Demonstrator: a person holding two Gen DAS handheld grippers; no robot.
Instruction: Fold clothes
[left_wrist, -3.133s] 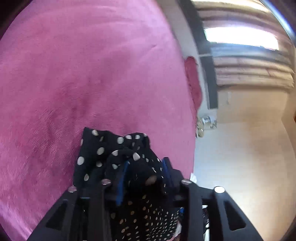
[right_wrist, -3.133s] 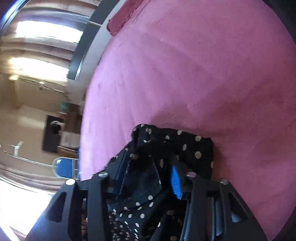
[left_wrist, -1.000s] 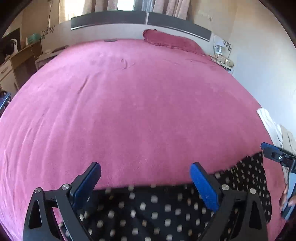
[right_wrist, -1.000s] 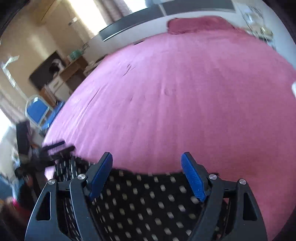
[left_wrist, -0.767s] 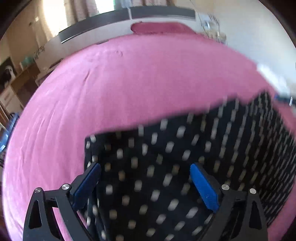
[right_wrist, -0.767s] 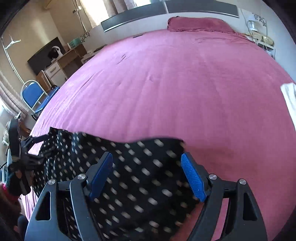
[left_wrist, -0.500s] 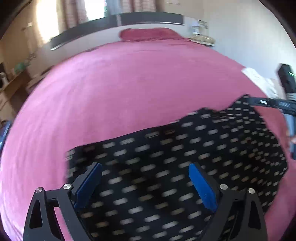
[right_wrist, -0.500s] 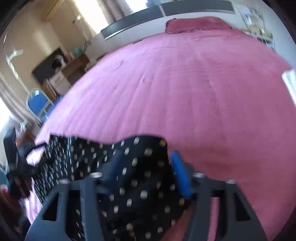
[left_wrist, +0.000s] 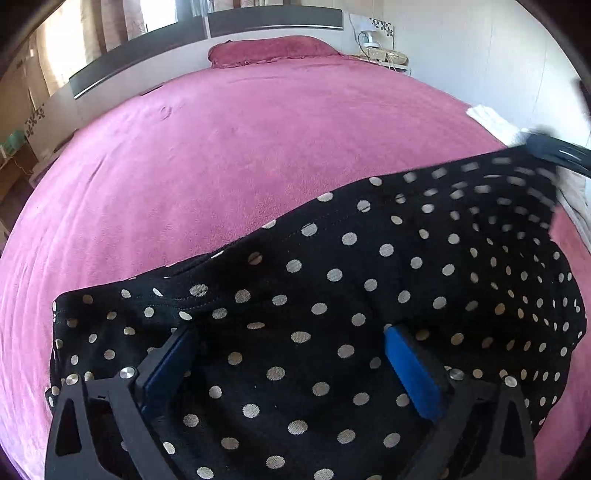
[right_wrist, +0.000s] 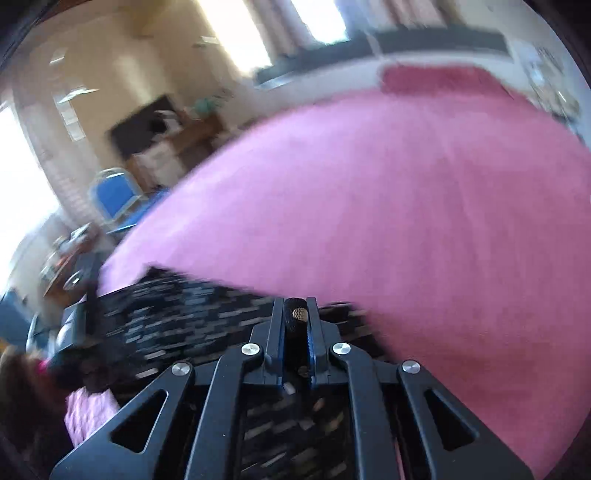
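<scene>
A black garment with white polka dots (left_wrist: 369, 280) lies spread across the near part of a pink bed (left_wrist: 258, 140). My left gripper (left_wrist: 291, 354) is open just above the cloth near its left end, with the blue pads (left_wrist: 410, 365) on either side of flat fabric. My right gripper (right_wrist: 295, 317) is shut on the garment's right edge, with a pinch of dotted cloth (right_wrist: 295, 314) between its pads; the rest of the garment (right_wrist: 184, 317) trails left, blurred. The right gripper also shows in the left wrist view (left_wrist: 554, 151) at the cloth's far right corner.
A pink pillow (left_wrist: 273, 50) and dark headboard (left_wrist: 273, 22) are at the far end of the bed. White clothes (left_wrist: 495, 122) lie at the bed's right edge. A blue chair (right_wrist: 114, 199) and a desk with a dark screen (right_wrist: 144, 129) stand left of the bed.
Both grippers let go of the bunched garment and it was spread on the bed. In the last half second my right gripper closed on its right edge; the left stayed open.
</scene>
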